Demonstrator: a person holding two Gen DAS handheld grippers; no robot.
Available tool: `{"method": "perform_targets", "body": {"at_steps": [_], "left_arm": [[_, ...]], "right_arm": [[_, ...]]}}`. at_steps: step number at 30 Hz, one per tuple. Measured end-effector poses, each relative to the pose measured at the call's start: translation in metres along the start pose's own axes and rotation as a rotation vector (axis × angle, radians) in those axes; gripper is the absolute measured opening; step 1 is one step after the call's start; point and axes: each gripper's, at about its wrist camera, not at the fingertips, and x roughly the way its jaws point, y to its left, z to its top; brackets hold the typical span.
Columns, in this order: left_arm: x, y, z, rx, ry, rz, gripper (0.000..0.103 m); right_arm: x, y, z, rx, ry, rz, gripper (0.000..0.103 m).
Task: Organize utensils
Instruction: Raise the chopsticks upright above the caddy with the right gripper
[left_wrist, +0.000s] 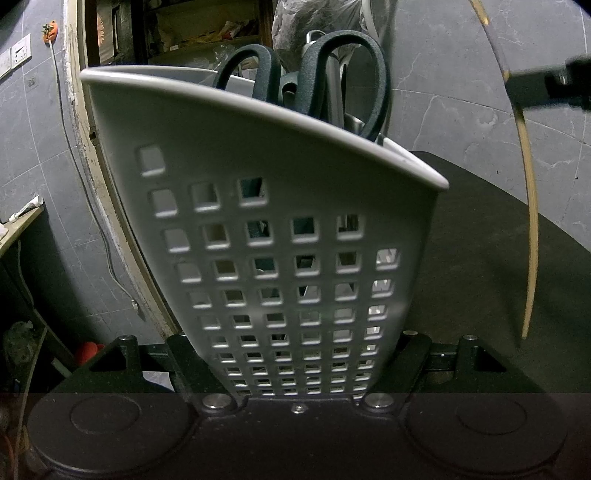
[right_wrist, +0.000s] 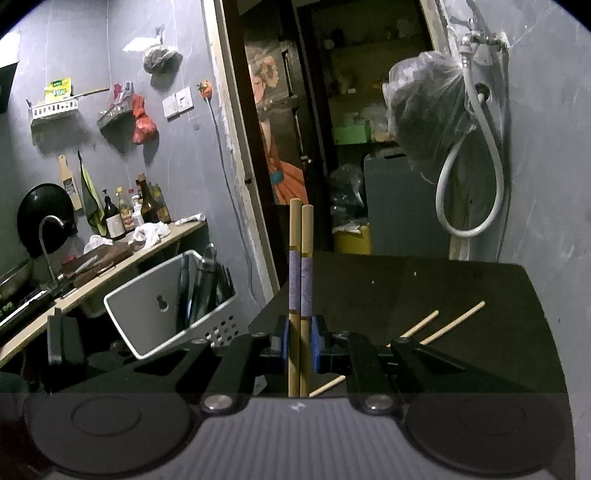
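Gripping basket: the left gripper (left_wrist: 295, 363) is clamping the white utensil basket (left_wrist: 258, 229), its black fingers (left_wrist: 181, 365) pressing on both sides of the narrow lower part; the basket is tilting, its perforated wall filling the left wrist view.
Basket contents: dark-handled scissors (left_wrist: 332, 77) are standing upright inside, handles poking above the rim, with a metal utensil (left_wrist: 334, 96) showing between the loops; what kind of utensil it is cannot be told.
Basket seen from the right: in the right wrist view the same basket (right_wrist: 155, 295) is sitting at lower left, held off the near left edge of the dark worktop (right_wrist: 461, 295), its solid back wall with a keyhole slot facing the camera.
Held pair: the right gripper (right_wrist: 300, 345) is pinching a pair of chopsticks (right_wrist: 301, 266) between its blue pads (right_wrist: 283, 345); the two sticks are lying side by side, touching, pointing up and away, each with a lilac band around its middle.
Loose pair: two more wooden chopsticks (right_wrist: 458, 319) are lying flat on the worktop to the right of the gripper, slanting, close together but apart.
Cross view: one long pale chopstick (left_wrist: 530, 206) is curving down the right edge of the left wrist view, held by a blurred black gripper part (left_wrist: 546, 86).
Backdrop: grey tiled wall (right_wrist: 177, 155), an open doorway (right_wrist: 332, 110), a hose (right_wrist: 476, 192) hanging at right.
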Motion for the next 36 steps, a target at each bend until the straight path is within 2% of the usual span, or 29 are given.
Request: {"method": "perform_targets", "body": {"at_steps": [6,12,16,21,28,36], "left_arm": [[0.0,0.0,0.0,0.0,0.0,0.0,0.076],[0.0,0.0,0.0,0.0,0.0,0.0,0.076],[0.0,0.0,0.0,0.0,0.0,0.0,0.076],[0.0,0.0,0.0,-0.001,0.0,0.0,0.076],[0.0,0.0,0.0,-0.001,0.0,0.0,0.076],[0.0,0.0,0.0,0.0,0.0,0.0,0.076]], "right_arm": [[-0.012,0.01,0.028,-0.04,-0.106,0.021,0.014],[-0.027,0.023,0.072,-0.091,-0.245,0.081,0.014],[-0.035,0.033,0.102,-0.117,-0.338,0.157,0.014],[-0.031,0.052,0.127,-0.136,-0.407,0.254,0.014],[-0.004,0.064,0.124,-0.098,-0.383,0.346,0.014],[0.024,0.062,0.097,-0.028,-0.276,0.366,0.014]]}}
